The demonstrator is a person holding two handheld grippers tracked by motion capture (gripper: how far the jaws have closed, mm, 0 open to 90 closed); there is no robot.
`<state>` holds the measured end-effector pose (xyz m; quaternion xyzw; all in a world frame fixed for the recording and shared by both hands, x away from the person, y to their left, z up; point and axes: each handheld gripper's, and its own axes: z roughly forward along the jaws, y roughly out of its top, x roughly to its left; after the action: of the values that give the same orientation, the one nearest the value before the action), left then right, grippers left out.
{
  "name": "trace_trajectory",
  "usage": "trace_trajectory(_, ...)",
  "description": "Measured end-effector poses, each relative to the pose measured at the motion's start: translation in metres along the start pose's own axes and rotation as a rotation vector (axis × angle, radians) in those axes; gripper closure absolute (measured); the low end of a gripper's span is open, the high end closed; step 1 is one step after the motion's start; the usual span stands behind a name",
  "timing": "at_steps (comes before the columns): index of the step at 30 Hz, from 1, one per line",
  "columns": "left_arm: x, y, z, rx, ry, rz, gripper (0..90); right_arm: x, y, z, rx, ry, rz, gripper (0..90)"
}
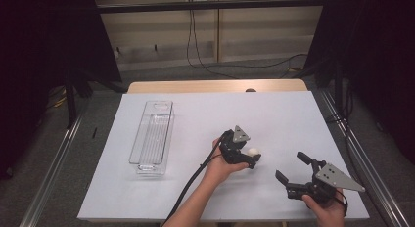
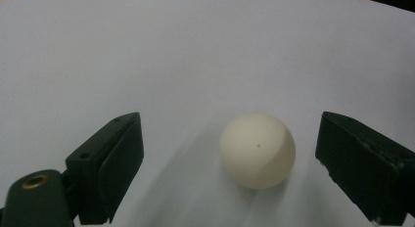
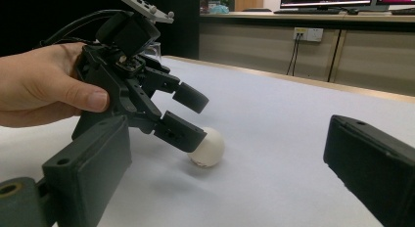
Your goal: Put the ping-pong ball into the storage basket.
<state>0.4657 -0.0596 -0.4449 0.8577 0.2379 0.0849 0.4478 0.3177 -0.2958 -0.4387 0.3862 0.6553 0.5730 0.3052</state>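
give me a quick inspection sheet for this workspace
surface: white sheet covering a wooden table
job's things: small cream-white ball lying on the sheet
clutter: clear plastic rectangular bin at the left, seemingly empty
grippers: left gripper open, jaws either side of the ball, gaps showing both sides; right gripper open, apart from the ball, nothing between its jaws
cables: black cable trails from the left gripper; more cables along the floor behind the table
surroundings: dark curtains both sides, metal rails, beige wall

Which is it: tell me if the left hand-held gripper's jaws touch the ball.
Apart. In the left gripper view, white table shows between the ball and each jaw of the left hand-held gripper.
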Motion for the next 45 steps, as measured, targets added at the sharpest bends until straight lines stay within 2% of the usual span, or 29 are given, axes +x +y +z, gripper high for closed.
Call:
trace_trajectory(1, -0.001, 0.0, 0.0, 0.011, 0.009, -0.001, 13.2, 0.0, 0.0, 0.0, -0.003, -0.005, 0.006, 3.0)
trace_trajectory(4, -0.001, -0.001, 0.002, 0.02, 0.0, 0.008, 16.1, 0.0, 0.0, 0.0, -0.001, -0.003, -0.001, 3.1)
trace_trajectory(5, 0.0, -0.001, 0.002, 0.03, -0.006, 0.024, 16.5, 0.0, 0.0, 0.0, -0.002, -0.004, 0.002, 3.1)
trace_trajectory(9, 0.0, -0.002, 0.005, 0.034, -0.008, 0.021, 18.8, 0.0, 0.0, 0.0, -0.002, -0.009, 0.005, 3.1)
trace_trajectory(19, -0.001, -0.002, 0.011, 0.053, -0.051, 0.019, 27.3, 0.0, 0.0, 0.0, 0.0, -0.003, -0.002, 3.2)
trace_trajectory(21, -0.001, -0.002, 0.012, 0.08, -0.05, 0.032, 29.3, 0.0, 0.0, 0.0, 0.002, -0.005, -0.002, 3.2)
trace_trajectory(23, -0.001, -0.003, 0.015, 0.075, -0.053, 0.032, 31.2, 0.0, 0.0, 0.0, -0.001, -0.007, 0.003, 3.2)
trace_trajectory(24, -0.001, -0.003, 0.015, 0.1, -0.049, 0.036, 32.2, 0.0, 0.0, 0.0, 0.002, -0.006, 0.002, 3.2)
trace_trajectory(25, -0.001, -0.004, 0.017, 0.084, -0.061, 0.025, 33.3, 0.0, 0.0, 0.0, 0.002, -0.005, 0.001, 3.2)
trace_trajectory(26, 0.0, -0.004, 0.017, 0.099, -0.062, 0.041, 33.7, 0.0, 0.0, 0.0, 0.001, -0.006, 0.004, 3.2)
trace_trajectory(28, -0.001, -0.005, 0.018, 0.1, -0.06, 0.035, 35.0, 0.0, 0.0, 0.0, 0.002, -0.007, 0.005, 3.2)
trace_trajectory(30, 0.0, -0.003, 0.017, 0.12, -0.061, 0.058, 37.5, 0.0, 0.0, 0.0, 0.002, -0.007, 0.006, 3.2)
trace_trajectory(31, 0.0, -0.003, 0.018, 0.11, -0.064, 0.044, 38.1, -0.001, 0.0, 0.0, 0.004, -0.005, 0.003, 3.2)
trace_trajectory(33, -0.001, -0.002, 0.018, 0.112, -0.063, 0.047, 39.8, 0.0, 0.0, 0.0, 0.002, -0.007, 0.008, 3.2)
trace_trajectory(34, -0.001, -0.002, 0.019, 0.098, -0.069, 0.051, 40.3, 0.0, 0.0, 0.0, 0.001, -0.006, 0.004, 3.2)
trace_trajectory(35, 0.0, -0.001, 0.019, 0.108, -0.079, 0.067, 41.5, 0.0, 0.0, 0.0, 0.004, -0.006, 0.008, 3.2)
trace_trajectory(36, -0.002, 0.0, 0.02, 0.11, -0.068, 0.062, 42.7, 0.0, 0.0, 0.0, 0.002, -0.007, 0.006, 3.2)
trace_trajectory(38, -0.003, -0.001, 0.022, 0.101, -0.08, 0.053, 43.8, 0.0, 0.0, 0.0, 0.003, -0.005, 0.002, 3.3)
trace_trajectory(39, -0.003, 0.0, 0.021, 0.118, -0.072, 0.068, 44.4, 0.0, 0.0, 0.0, 0.003, -0.005, 0.001, 3.2)
trace_trajectory(41, -0.003, -0.001, 0.022, 0.097, -0.084, 0.058, 49.2, 0.0, 0.0, 0.0, 0.001, -0.005, 0.003, 3.2)
trace_trajectory(45, -0.002, -0.001, 0.02, 0.111, -0.091, 0.062, 51.0, -0.001, 0.0, 0.0, 0.002, -0.004, 0.004, 3.3)
